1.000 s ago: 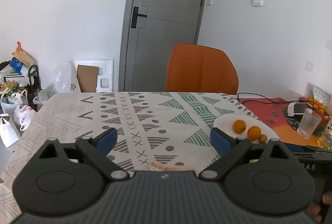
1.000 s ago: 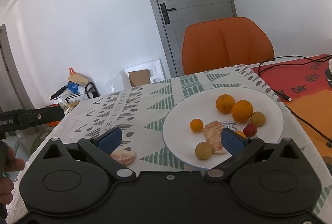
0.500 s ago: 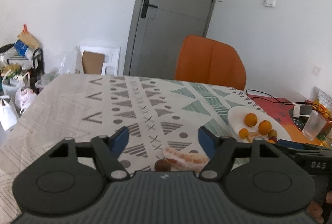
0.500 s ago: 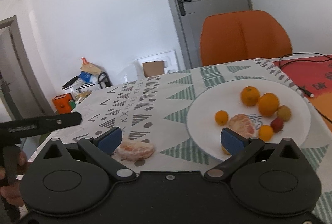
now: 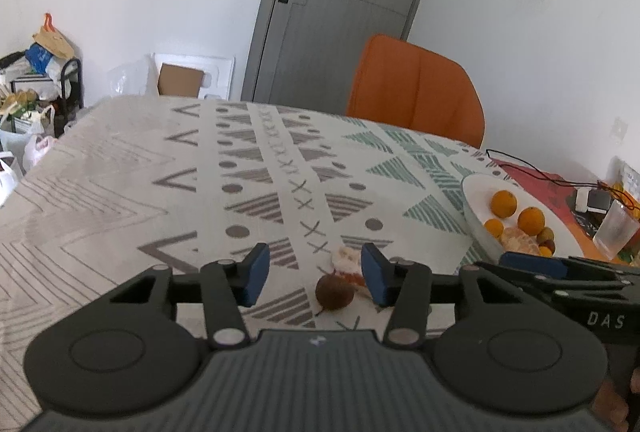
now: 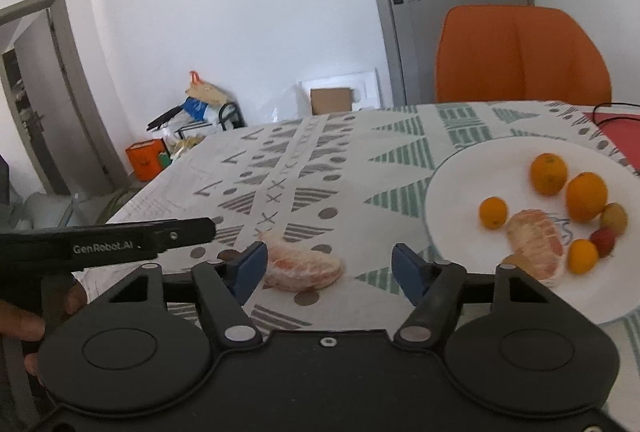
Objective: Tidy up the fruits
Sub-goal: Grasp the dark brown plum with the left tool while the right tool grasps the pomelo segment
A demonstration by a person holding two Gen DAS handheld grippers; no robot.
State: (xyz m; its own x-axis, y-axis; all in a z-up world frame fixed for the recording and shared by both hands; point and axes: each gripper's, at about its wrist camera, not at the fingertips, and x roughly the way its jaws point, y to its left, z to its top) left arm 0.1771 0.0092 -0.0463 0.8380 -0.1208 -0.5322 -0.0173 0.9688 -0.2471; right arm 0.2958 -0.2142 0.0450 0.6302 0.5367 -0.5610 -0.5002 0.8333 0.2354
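Left gripper (image 5: 312, 274), low centre of the left wrist view: blue pads apart and closing. Small round brown fruit (image 5: 334, 296) lies on the tablecloth between them, nearer the right-hand pad, no visible contact.

Right gripper (image 6: 326, 270), low centre of the right wrist view: blue pads apart and closing. Peeled pinkish-orange citrus piece (image 6: 302, 268) lies on the cloth between them, against or just beside the left-hand pad; contact unclear, right-hand pad well clear.

Same citrus piece (image 5: 348, 262) sits just behind the brown fruit in the left wrist view.

White patterned tablecloth (image 6: 304, 167) with grey and green triangles fills mid-frame.

Round white plate (image 6: 448, 191), right of frame: whole oranges (image 6: 549, 173), a second peeled citrus half (image 6: 536, 248), small red and tan fruits.

Orange upholstered chair (image 6: 520, 51) behind the table, upper right. Grey door (image 5: 344, 3) behind that, top centre.
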